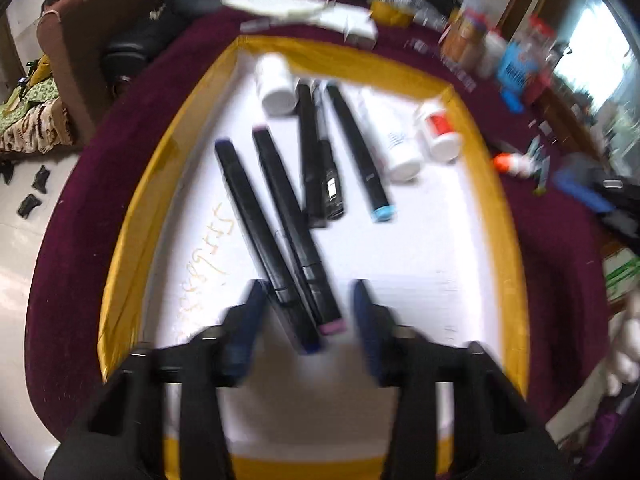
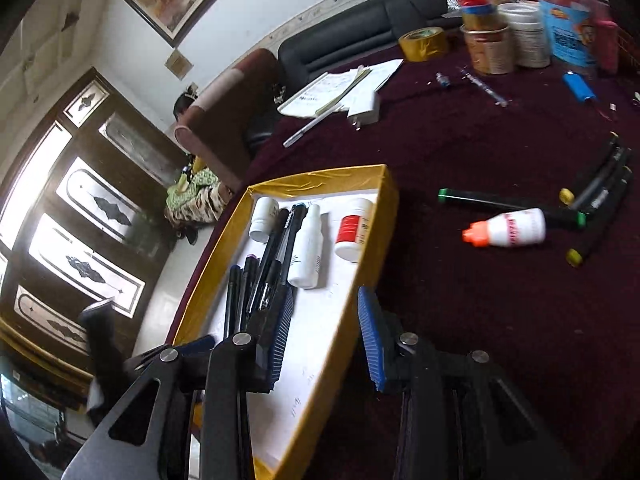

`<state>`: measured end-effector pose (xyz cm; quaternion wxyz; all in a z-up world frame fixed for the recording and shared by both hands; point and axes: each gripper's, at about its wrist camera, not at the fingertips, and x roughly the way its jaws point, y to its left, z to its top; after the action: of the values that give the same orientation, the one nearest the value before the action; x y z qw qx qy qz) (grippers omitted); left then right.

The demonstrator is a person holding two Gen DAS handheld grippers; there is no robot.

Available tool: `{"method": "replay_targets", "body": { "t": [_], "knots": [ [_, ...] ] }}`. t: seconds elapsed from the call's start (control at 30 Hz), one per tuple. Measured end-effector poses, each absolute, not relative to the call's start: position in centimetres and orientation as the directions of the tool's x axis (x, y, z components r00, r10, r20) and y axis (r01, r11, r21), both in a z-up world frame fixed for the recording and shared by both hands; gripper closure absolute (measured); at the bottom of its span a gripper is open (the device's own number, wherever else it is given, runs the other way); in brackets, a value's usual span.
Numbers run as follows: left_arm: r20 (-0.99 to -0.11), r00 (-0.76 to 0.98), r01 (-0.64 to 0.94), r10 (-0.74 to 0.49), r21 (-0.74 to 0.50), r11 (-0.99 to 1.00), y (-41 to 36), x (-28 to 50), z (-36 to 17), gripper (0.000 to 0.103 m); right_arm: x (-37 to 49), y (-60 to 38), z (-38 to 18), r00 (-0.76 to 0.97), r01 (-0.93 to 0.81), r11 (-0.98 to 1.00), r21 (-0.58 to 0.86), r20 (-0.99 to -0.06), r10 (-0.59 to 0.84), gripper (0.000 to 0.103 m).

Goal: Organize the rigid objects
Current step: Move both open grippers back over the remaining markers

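Observation:
A yellow-rimmed white tray (image 1: pixel 132 216) (image 2: pixel 372 240) holds several black markers (image 1: pixel 280 216) (image 2: pixel 276 248), a white bottle (image 1: pixel 276 80), a white spray bottle (image 1: pixel 396 136) (image 2: pixel 308 248) and a red-labelled bottle (image 1: pixel 438 128) (image 2: pixel 354 228). My left gripper (image 1: pixel 308 312) is open above the tray, with the near ends of two markers lying between its fingers. My right gripper (image 2: pixel 324 332) is open and empty over the tray's right rim. On the maroon cloth to the right lie an orange-capped white bottle (image 2: pixel 508 228), a green-ended marker (image 2: pixel 508 204) and more markers (image 2: pixel 604 192).
At the table's far side are a notebook with a pen (image 2: pixel 332 92), a tape roll (image 2: pixel 424 42), jars and tubs (image 2: pixel 504 36) and a blue lighter (image 2: pixel 580 86). A sofa and an armchair (image 2: pixel 224 120) stand beyond the table.

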<state>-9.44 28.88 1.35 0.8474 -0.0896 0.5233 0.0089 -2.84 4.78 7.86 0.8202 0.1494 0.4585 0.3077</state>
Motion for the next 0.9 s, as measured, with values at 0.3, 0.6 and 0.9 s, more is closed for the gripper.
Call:
{"method": "replay_targets", "body": {
  "t": [0.3, 0.6, 0.9],
  "knots": [
    [-0.874, 0.481, -0.186, -0.065, -0.175, 0.967, 30.6, -8.8, 3.3, 0.071, -3.6, -0.7, 8.1, 0.459, -0.324, 0.777, 0.540, -0.628, 0.628, 0.072],
    [-0.671, 0.723, -0.032, -0.166, -0.272, 0.962, 27.8, -9.1, 7.8, 0.049, -4.3, -7.1, 7.9, 0.609, -0.244, 0.857, 0.453, -0.617, 0.499, 0.069],
    [-0.795, 0.584, -0.103, -0.162, -0.270, 0.957, 28.1, -3.1, 2.5, 0.048, -5.5, -13.0, 9.6, 0.771, -0.115, 0.908, 0.403, -0.541, 0.337, 0.014]
  ]
}}
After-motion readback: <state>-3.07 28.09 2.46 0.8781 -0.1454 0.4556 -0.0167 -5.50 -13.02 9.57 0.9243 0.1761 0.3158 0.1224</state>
